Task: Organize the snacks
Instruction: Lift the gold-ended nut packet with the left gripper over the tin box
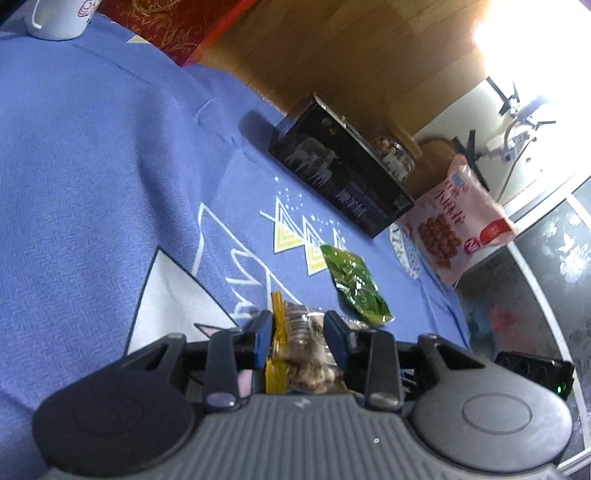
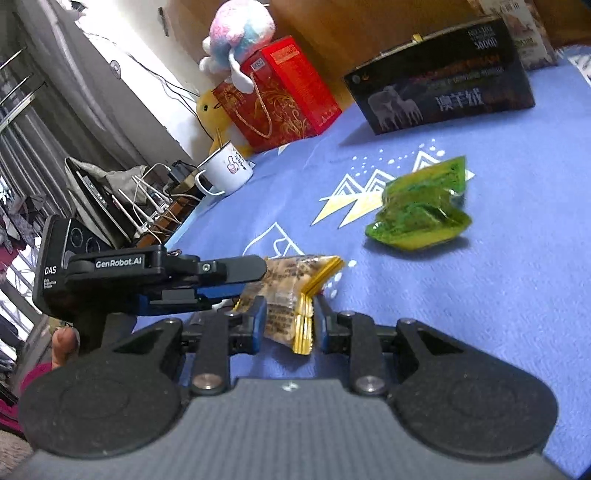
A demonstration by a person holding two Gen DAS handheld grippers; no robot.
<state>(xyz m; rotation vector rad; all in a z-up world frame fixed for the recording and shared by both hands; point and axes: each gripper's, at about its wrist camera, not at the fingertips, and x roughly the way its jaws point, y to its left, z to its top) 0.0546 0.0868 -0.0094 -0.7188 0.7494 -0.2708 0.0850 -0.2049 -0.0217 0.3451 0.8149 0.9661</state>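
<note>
A blue cloth (image 1: 92, 177) with white and yellow triangle drawings covers the surface where all the things lie; I cannot tell if it is a bed or a counter. At its far edge a black box (image 2: 443, 92) with pale animal pictures stands on its long side. Left of it in the right wrist view stands a red gift bag (image 2: 280, 92) with a gold rope handle, and a pastel plush toy (image 2: 236, 33) sits on the top of the bag. What is inside the box and the bag is not visible. A pink snack bag (image 1: 454, 221) with round brown balls printed on it stands just beside the other end of the black box. A white mug (image 2: 225, 170) stands near the cloth edge, with a thin stick leaning in it.

A green snack packet (image 2: 421, 206) lies flat on the cloth, apart from both grippers.

The left hand-held gripper (image 1: 299, 332) is closed narrow on a clear snack packet with gold edge (image 2: 291, 295), and its blue pads press on the wrapper. The right hand-held gripper (image 2: 288, 325) has the same packet between its fingers; they are only a little open, and I cannot tell if they really press on it. The packet is held between the two grippers, just over the cloth.
</note>
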